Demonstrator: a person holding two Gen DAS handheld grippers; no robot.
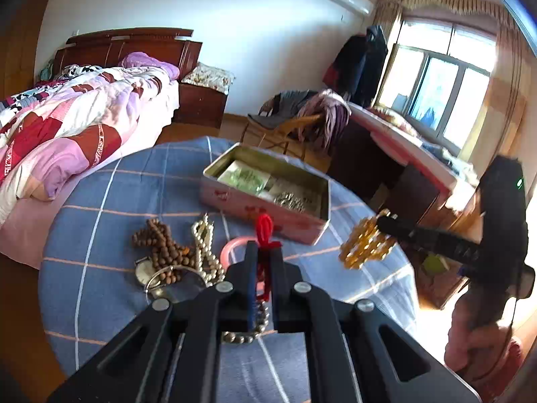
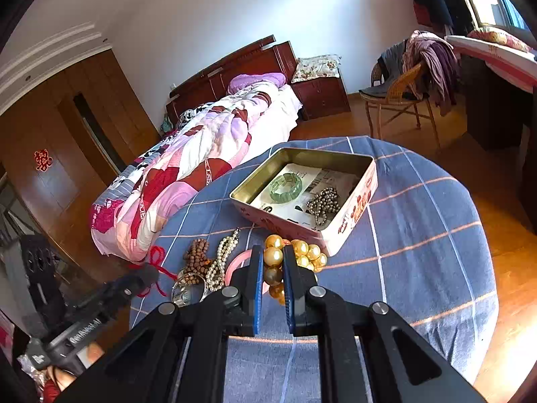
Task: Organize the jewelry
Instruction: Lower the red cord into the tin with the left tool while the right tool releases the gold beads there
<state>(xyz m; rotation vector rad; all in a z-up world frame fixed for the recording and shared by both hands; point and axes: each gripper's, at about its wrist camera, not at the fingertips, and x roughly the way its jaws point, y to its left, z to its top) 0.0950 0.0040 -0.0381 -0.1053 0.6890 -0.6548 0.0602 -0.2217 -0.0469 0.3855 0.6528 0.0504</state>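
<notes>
Right gripper (image 2: 272, 258), fingers clenched on the gold round-bead bracelet (image 2: 295, 252) just short of the open pink rectangular tin (image 2: 349, 225), should clear its rim before releasing; left gripper (image 1: 263, 252) grasps the red cord (image 1: 265, 231) above the blue-checked worktop (image 2: 419, 208).

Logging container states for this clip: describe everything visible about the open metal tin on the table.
The pink rectangular metal tin sits lidless on the blue checked tablecloth. Its inside is gold-toned; red printing marks its outer walls. Printed paper lines the bottom, carrying a green bangle and a silvery bead strand. Neither gripper touches it.
</notes>
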